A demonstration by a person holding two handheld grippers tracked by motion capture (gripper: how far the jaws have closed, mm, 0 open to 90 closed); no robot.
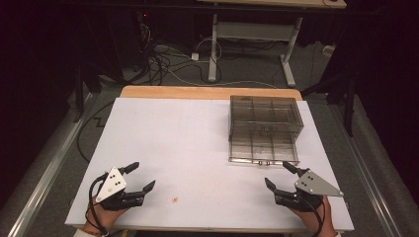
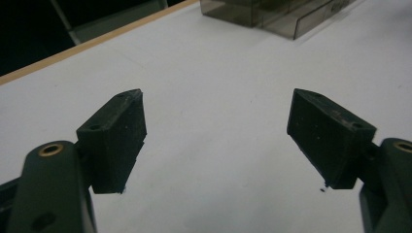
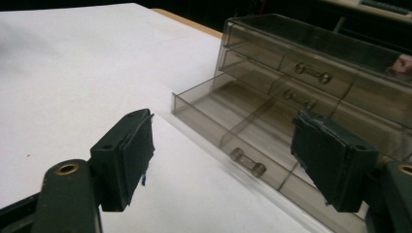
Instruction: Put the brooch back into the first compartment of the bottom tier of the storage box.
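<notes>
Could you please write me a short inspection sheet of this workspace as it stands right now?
Surface: white table top with a wooden edge at the far side; one small orange speck near the front.
Job's things: smoky clear drawer box at the far right; its bottom drawer is pulled out, divided inside, and looks empty.
Clutter: nothing seen beyond the speck.
Grippers: left tool open, holding nothing, at the front left; right tool open, holding nothing, just in front of the pulled-out drawer.
Cables: a black cable loops by the left hand; loose cables lie on the floor behind the table.
Surroundings: dark room, a white desk frame behind.
</notes>
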